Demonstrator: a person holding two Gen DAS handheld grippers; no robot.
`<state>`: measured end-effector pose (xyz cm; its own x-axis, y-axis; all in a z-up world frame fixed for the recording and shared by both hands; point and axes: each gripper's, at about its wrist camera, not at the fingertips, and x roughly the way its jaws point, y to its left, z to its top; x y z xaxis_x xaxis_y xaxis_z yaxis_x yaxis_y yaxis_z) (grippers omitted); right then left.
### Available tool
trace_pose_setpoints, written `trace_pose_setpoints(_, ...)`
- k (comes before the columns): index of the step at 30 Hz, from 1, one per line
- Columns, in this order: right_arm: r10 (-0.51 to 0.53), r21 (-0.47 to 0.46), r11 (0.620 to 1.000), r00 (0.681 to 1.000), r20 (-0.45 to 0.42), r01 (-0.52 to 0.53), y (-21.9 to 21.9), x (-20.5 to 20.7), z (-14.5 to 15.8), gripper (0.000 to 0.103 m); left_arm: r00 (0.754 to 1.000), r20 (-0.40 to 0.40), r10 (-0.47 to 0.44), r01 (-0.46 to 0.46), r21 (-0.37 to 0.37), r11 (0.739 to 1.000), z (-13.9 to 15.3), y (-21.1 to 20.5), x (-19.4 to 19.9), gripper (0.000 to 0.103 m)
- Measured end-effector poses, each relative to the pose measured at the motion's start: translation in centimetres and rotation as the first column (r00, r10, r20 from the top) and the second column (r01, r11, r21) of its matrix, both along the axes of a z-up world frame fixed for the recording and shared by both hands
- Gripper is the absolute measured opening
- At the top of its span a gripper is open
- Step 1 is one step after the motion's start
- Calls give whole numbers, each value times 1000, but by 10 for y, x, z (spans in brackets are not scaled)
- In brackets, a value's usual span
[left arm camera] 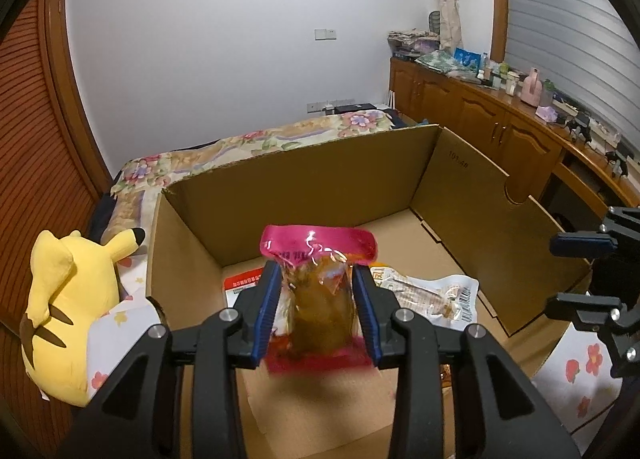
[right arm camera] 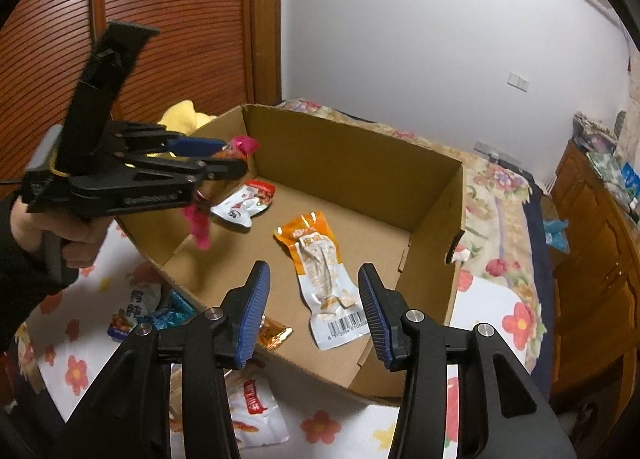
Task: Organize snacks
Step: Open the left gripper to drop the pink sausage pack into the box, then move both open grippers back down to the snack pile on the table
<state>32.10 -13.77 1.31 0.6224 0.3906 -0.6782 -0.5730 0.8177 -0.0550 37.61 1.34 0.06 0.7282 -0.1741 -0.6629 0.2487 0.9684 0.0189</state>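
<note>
My left gripper (left arm camera: 316, 291) is shut on a pink-edged snack pack (left arm camera: 320, 295) with brown contents and holds it above the near left part of an open cardboard box (left arm camera: 304, 175). The right wrist view shows that left gripper (right arm camera: 228, 159) with the pink pack (right arm camera: 198, 223) hanging over the box's left wall. My right gripper (right arm camera: 314, 299) is open and empty over the box's near edge (right arm camera: 320, 371). An orange and white snack pack (right arm camera: 324, 279) lies on the box floor between its fingers. A red and white pack (right arm camera: 250, 199) lies at the box's far left.
Several snack packs (right arm camera: 252, 411) lie on the flowered bedsheet outside the box's near side, one small orange pack (right arm camera: 274, 333) at the box edge. A yellow plush toy (left arm camera: 68, 307) sits left of the box. Wooden cabinets (left arm camera: 500, 127) stand to the right.
</note>
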Motion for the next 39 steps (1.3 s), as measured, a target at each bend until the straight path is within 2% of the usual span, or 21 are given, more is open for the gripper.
trace_pose_setpoints(9, -19, 27, 999, 1000, 2, 19, -9, -23, 5, 50, 999, 35, -13, 13, -11, 1000, 13, 4, -30, 42)
trace_pose_setpoints(13, -29, 46, 999, 1000, 7, 29, -12, -46, 7, 50, 998, 59, -34, 35, -18, 999, 22, 3, -58, 45)
trace_pose_setpoints(17, -44, 60, 997, 999, 6, 44, -16, -71, 6, 52, 995, 84, -61, 63, -16, 998, 31, 2, -92, 52)
trace_pose_setpoints(22, -64, 82, 995, 998, 0, 63, -15, -103, -1, 53, 990, 105, -93, 94, -8, 995, 31, 5, -131, 55)
trace_pose_setpoints(26, -67, 90, 994, 998, -11, 68, -7, -119, -9, 54, 989, 107, -102, 104, -9, 995, 21, 12, -153, 63)
trace_pose_setpoints(31, -79, 83, 993, 997, -14, 80, 3, -131, -21, 66, 994, 73, -76, 78, -20, 997, -4, 26, -164, 64)
trace_pose_setpoints(39, -84, 66, 994, 995, -46, 87, 20, -130, -44, 66, 1000, 3, -2, 2, -57, 998, -48, 45, -168, 64)
